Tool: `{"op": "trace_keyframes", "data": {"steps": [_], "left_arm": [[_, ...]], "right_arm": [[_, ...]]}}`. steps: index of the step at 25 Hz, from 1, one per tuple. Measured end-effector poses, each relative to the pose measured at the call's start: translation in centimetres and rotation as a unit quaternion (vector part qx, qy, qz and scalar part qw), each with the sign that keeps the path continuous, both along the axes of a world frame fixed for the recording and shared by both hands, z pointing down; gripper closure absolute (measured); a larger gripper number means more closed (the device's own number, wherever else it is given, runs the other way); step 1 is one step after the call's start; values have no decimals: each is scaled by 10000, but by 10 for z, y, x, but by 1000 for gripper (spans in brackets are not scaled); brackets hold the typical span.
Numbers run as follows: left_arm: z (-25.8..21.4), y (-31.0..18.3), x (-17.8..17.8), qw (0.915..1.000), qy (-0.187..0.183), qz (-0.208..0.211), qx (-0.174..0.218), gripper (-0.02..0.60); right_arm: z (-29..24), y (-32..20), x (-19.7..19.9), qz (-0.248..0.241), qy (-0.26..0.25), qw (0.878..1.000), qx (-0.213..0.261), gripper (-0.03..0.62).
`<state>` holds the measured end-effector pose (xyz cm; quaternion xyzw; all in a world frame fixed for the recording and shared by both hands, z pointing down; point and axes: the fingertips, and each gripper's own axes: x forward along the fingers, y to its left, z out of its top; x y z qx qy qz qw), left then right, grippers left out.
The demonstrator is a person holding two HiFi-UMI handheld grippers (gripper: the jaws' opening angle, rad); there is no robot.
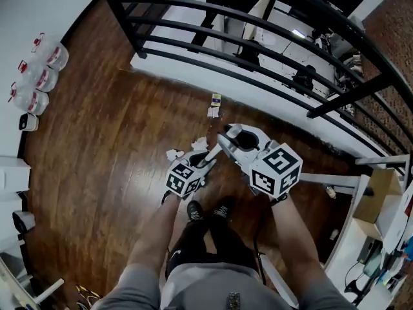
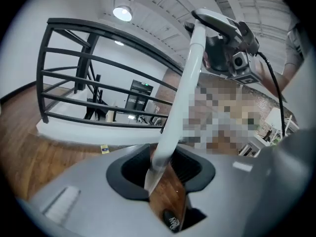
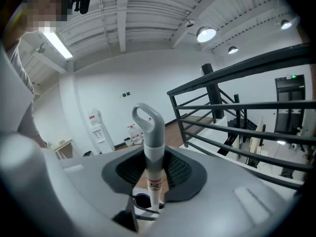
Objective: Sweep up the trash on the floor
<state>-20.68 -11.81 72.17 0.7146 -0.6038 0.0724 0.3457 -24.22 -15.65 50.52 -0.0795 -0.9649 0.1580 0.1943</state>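
Crumpled white paper scraps (image 1: pixel 174 154) lie on the wooden floor just ahead of my feet, and a small yellow-and-white card (image 1: pixel 215 105) lies further out by the white ledge. My left gripper (image 1: pixel 205 162) is shut on a slanting white handle (image 2: pixel 180 98); its grey top end (image 2: pixel 217 21) rises beside my right gripper. My right gripper (image 1: pixel 227 141) is shut on an upright handle with a grey loop end (image 3: pixel 148 122) and a labelled white shaft. The heads of both tools are hidden. The card (image 2: pixel 104 148) also shows in the left gripper view.
A black railing (image 1: pixel 258 24) on a white ledge (image 1: pixel 193 76) bounds the floor ahead. Water jugs (image 1: pixel 39 76) stand along the left wall. A cardboard box (image 1: pixel 377 192) and a white desk are at the right. My shoes (image 1: pixel 193 210) are directly below.
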Motion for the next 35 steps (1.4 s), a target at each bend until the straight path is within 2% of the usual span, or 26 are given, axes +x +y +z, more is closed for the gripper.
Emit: {"op": "trace_keyframes", "data": {"steps": [4, 7, 11, 16, 20, 26, 30, 35], "left_arm": [[24, 33, -32, 9987, -251, -118, -437, 452], [39, 47, -56, 9977, -310, -80, -596, 449], [45, 30, -86, 9986, -286, 138, -423, 442], [46, -19, -94, 9966, -2, 819, -117, 442], [37, -58, -92, 9907, 100, 1355, 82, 442], [23, -122, -72, 9801, 124, 1922, 483, 434], [15, -161, -47, 9720, 100, 2240, 704, 433], [7, -182, -29, 9625, -52, 2589, 810, 434]], "right_arm": [[26, 24, -20, -160, 145, 9995, -243, 497], [43, 32, -35, -50, 311, 9990, -320, 497], [51, 17, -59, 324, 509, 9980, -173, 497], [51, -28, -71, 1096, 703, 9915, 56, 496], [40, -61, -68, 1654, 759, 9829, 265, 496], [24, -107, -40, 2416, 832, 9652, 564, 497], [15, -131, -16, 2728, 878, 9550, 761, 497], [5, -145, 5, 2973, 649, 9491, 812, 497]]}}
